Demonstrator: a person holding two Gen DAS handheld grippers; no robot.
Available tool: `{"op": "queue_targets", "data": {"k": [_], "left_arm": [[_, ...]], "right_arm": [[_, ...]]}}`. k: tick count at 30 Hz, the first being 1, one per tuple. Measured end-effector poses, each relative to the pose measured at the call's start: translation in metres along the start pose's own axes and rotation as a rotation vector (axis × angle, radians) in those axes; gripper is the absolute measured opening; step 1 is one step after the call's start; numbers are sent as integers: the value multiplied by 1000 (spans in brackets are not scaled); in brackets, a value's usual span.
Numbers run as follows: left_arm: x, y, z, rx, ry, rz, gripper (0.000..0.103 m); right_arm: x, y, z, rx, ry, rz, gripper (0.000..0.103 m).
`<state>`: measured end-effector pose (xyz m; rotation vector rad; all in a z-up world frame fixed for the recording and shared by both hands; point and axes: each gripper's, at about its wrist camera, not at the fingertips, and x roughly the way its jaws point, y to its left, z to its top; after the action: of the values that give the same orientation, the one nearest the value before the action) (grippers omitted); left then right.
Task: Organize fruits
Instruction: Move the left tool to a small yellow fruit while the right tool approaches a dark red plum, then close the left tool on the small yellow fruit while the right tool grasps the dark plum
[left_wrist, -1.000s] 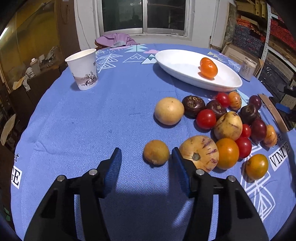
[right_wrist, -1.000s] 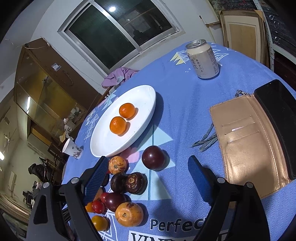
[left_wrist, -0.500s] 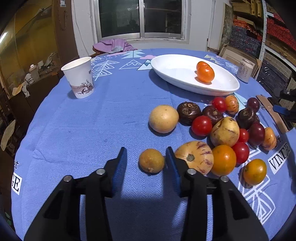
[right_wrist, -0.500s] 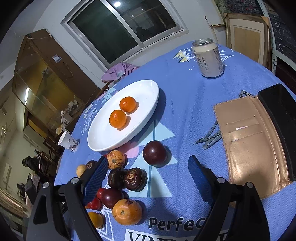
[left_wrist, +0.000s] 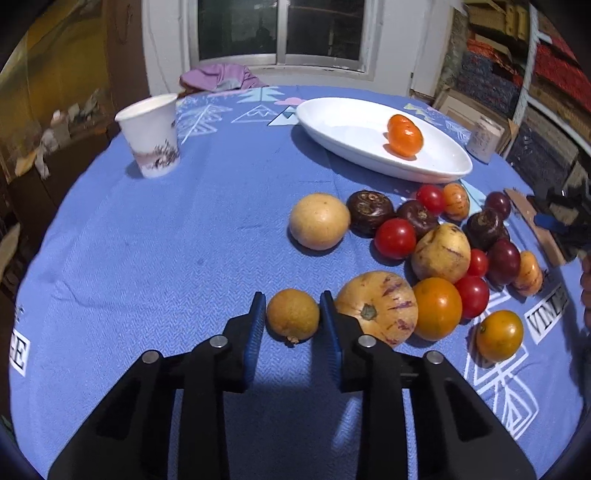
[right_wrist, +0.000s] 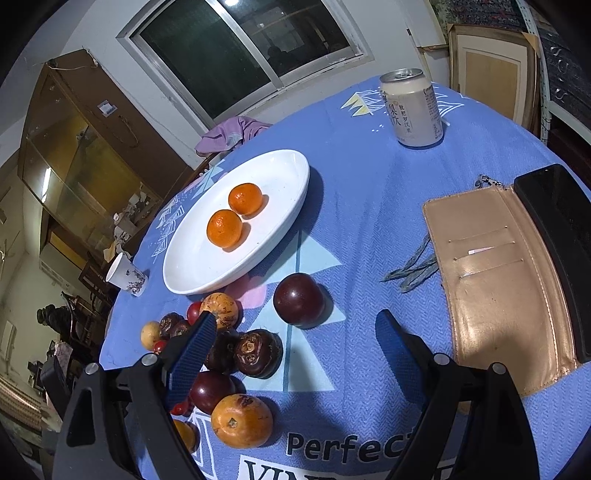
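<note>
Dull-orange, seemingly rough-skinned round fruit

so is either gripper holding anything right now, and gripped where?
The left gripper has just been closing on the small brownish-yellow fruit, pads against its two sides, fruit resting on the tablecloth. The right gripper is open, holding nothing.

The left claw has been closed in from a wide gap, and its blue pads are now pressed on the small round yellow-brown fruit. The fruit is seen lying where it was on the blue-clothed surface.
</note>
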<state>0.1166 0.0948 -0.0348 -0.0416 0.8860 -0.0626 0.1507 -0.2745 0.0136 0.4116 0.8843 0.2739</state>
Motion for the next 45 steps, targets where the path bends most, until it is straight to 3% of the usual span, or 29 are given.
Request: {"op": "queue_targets", "data": {"k": [3, 5, 12, 15, 16, 19, 30, 35, 39, 45], "left_arm": [[3, 5, 0, -23, 10, 7, 35], [2, 0, -1, -4, 5, 6, 26], [2, 0, 1, -4, -4, 14, 28], [4, 2, 3, -11, -1, 20, 28], [4, 1, 3, -8, -1, 25, 28], [4, -1, 3, 0, -4, 38, 28], [4, -4, 3, 13, -4, 55, 28], [4, -4, 4, 13, -3, 56, 28], [4, -4, 4, 15, -4, 60, 28], [2, -1, 4, -3, -16, 47, 27]], "right_arm": [[-1, 1, 0, -6, -11, -10, 89], [-2, 0, 0, -9, -13, -13, 89], [0, 4, 0, -37, -1, -25, 89], [3, 9, -2, -89, 6, -79, 89], [6, 12, -4, -115, 13, -116, 87], [16, 12, -7, -136, 59, -124, 65], [34, 21, 9, -145, 40, -140, 64], [56, 28, 4, -188, 100, -162, 45], [63, 35, 3, -225, 79, -210, 40], [58, 32, 3, -213, 66, -184, 38]]}}
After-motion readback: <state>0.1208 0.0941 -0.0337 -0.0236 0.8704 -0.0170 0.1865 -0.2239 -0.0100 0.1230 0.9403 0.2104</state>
